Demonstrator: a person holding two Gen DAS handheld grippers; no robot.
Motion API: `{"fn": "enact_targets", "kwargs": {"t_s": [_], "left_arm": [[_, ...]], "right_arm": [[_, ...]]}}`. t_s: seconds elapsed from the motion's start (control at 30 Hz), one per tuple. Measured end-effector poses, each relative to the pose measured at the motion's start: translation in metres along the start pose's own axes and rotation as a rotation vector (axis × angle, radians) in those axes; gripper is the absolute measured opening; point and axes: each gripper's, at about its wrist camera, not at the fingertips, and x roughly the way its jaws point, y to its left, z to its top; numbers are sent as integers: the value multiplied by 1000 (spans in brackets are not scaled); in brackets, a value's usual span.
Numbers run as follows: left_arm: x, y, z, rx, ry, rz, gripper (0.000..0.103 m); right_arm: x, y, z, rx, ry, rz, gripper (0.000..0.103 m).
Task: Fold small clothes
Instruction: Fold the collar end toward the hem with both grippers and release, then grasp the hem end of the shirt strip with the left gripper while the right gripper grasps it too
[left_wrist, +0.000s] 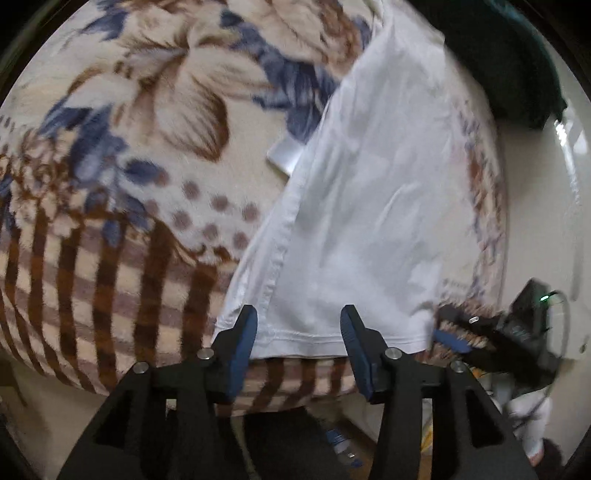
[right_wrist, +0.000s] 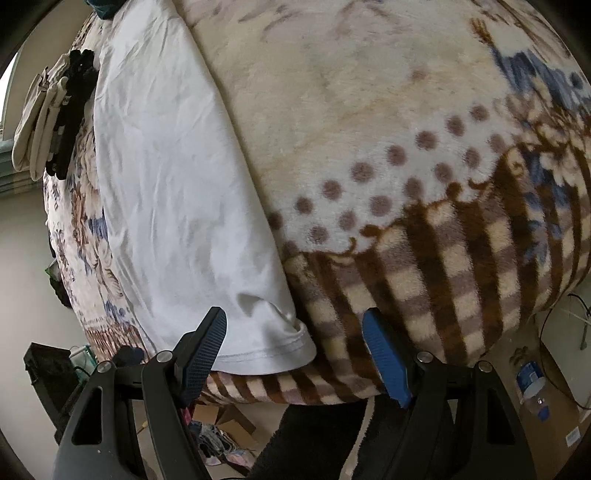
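A white garment (left_wrist: 369, 206) lies folded lengthwise in a long strip on a flower-patterned blanket (left_wrist: 129, 166); its hem is at the near edge of the bed. My left gripper (left_wrist: 299, 325) is open, its fingers on either side of the hem's middle, just above the cloth. In the right wrist view the same garment (right_wrist: 173, 184) runs up the left side. My right gripper (right_wrist: 295, 332) is open over the hem's right corner (right_wrist: 291, 350), holding nothing. The right gripper also shows in the left wrist view (left_wrist: 480, 332) at the garment's right corner.
Folded pale and black small clothes (right_wrist: 55, 114) lie at the blanket's far left edge. A dark garment (left_wrist: 509, 66) sits at the far end of the bed. A plastic bottle (right_wrist: 532, 384) and cardboard boxes (right_wrist: 229, 421) are on the floor below.
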Motion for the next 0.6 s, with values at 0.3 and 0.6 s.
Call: {"fn": "enact_targets", "kwargs": {"t_s": [0.3, 0.6], "left_arm": [[3, -12, -2, 14, -61, 155, 44], [8, -6, 0, 52, -77, 138, 12]], "right_arm": [[-3, 3, 0, -3, -8, 25, 78], [6, 1, -1, 19, -4, 14, 78]]}}
